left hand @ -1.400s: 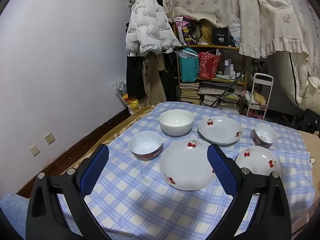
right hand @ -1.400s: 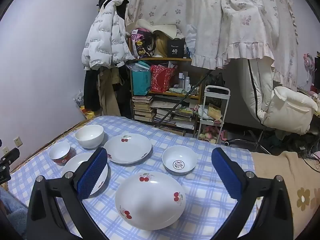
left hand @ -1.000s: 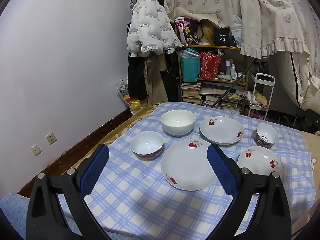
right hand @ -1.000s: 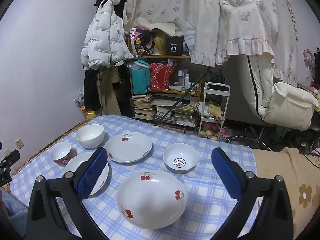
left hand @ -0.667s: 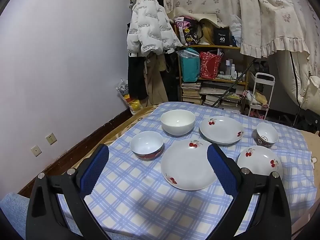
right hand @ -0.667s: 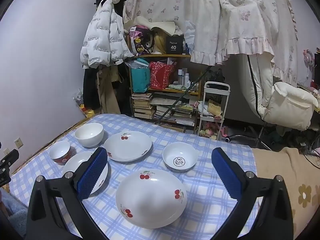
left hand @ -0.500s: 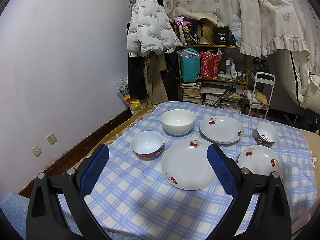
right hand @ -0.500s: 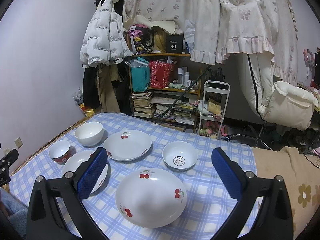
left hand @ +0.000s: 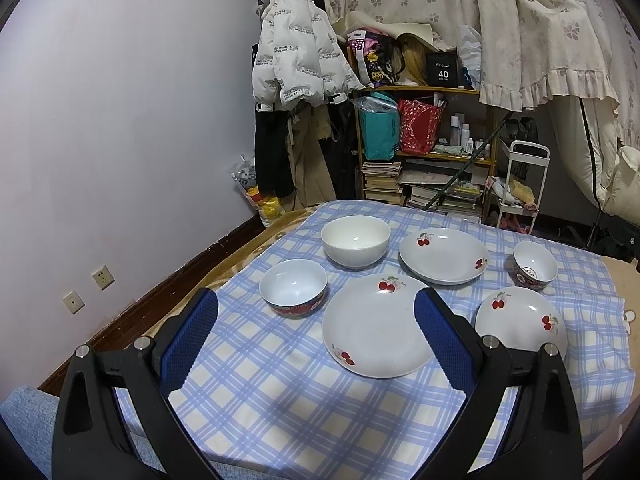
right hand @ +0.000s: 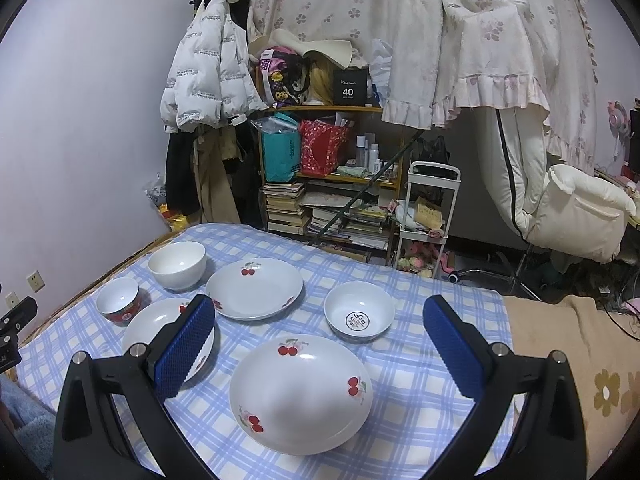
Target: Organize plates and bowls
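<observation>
3 plates (right hand: pixel 300 394), 3 bowls (right hand: pixel 359 317), both tongs (left hand: pixel 316 334) (right hand: pixel 319 346) spread, empty

I've pulled my left gripper (left hand: pixel 316 336) and right gripper (right hand: pixel 320 344) back slightly from the dishes; nothing else moved.

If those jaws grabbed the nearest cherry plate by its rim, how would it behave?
The plate looks glazed and glossy, so probably slippery at the rim. It seems rigid ceramic, likely breakable if dropped. Being wide and shallow, it would probably tilt from a one-edge grip, and the cloth might bunch if it were pushed.
</observation>
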Available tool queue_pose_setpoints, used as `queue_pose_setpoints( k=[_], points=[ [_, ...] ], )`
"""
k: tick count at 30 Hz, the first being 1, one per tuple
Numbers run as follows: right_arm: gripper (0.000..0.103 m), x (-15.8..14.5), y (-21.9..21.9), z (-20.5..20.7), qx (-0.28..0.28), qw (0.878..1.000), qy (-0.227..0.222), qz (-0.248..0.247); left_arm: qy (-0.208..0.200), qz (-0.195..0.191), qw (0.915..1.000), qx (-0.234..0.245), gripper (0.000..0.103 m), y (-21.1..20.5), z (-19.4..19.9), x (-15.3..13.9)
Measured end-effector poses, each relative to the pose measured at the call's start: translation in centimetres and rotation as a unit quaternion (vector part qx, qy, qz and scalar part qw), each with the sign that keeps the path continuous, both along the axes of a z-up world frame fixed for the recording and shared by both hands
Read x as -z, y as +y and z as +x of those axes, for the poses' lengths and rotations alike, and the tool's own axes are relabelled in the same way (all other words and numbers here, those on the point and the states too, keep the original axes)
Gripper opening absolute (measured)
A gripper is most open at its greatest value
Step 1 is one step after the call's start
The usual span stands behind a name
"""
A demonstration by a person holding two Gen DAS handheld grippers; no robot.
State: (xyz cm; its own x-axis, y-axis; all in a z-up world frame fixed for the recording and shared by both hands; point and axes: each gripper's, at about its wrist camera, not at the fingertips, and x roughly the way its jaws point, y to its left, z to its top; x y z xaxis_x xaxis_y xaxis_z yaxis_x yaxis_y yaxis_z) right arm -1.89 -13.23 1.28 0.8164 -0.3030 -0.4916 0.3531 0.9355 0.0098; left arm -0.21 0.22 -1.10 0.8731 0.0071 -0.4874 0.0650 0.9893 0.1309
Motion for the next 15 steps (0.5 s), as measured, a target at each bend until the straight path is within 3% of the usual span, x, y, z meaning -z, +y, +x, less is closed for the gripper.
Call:
queue_pose_setpoints(
  k=[15],
  points=[
    [0.103, 0.46, 0.04, 0.02, 0.0, 1.0, 0.005, 0.0, 0.003, 0.0, 1.0, 0.0, 0.097, 0.09, 0.18, -0.02]
  ],
)
